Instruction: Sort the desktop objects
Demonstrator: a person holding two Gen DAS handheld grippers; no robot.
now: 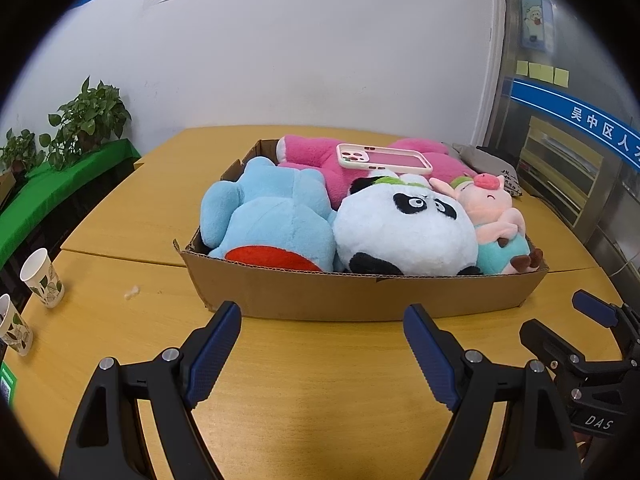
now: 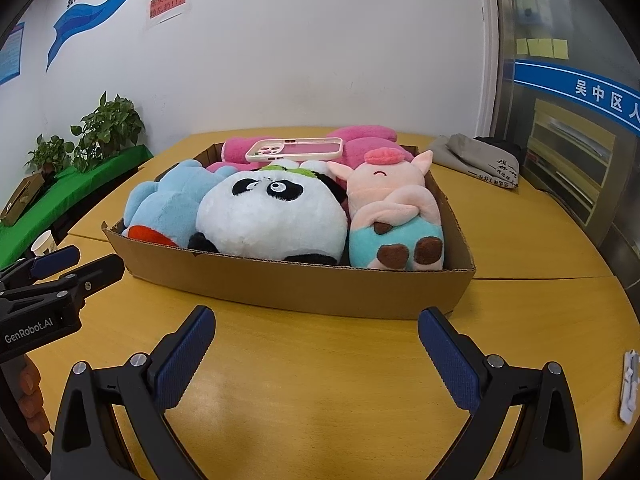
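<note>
Mostly done: plush toys and phone case packed in cardboard box at 12 o'clock. Left gripper, right gripper agape, empty. Paper cups at 9 o'clock maybe left.

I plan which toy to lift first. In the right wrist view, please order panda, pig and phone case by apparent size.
1. panda, largest
2. pig
3. phone case, smallest, though it lies farther back, which shrinks it somewhat.
</note>
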